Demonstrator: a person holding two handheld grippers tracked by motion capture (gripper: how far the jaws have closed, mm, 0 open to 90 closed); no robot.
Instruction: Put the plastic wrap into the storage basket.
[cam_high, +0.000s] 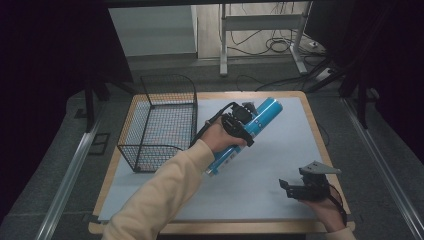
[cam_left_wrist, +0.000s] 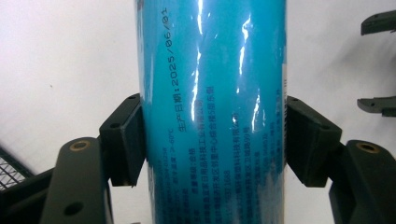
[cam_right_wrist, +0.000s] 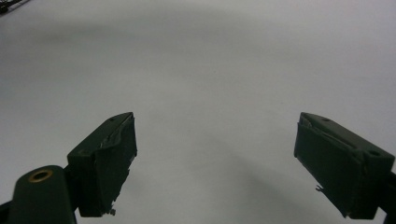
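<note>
High view: left gripper clamps blue can beside basket; right gripper gapes.

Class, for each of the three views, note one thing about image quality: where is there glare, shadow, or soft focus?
High view: the room around the grey table mat is dark. Left gripper view: white glare streaks run down the glossy blue cylindrical can clamped in the left gripper, though the printed date stays readable. Right gripper view: the open right gripper hangs over a soft shadow on the mat.
</note>
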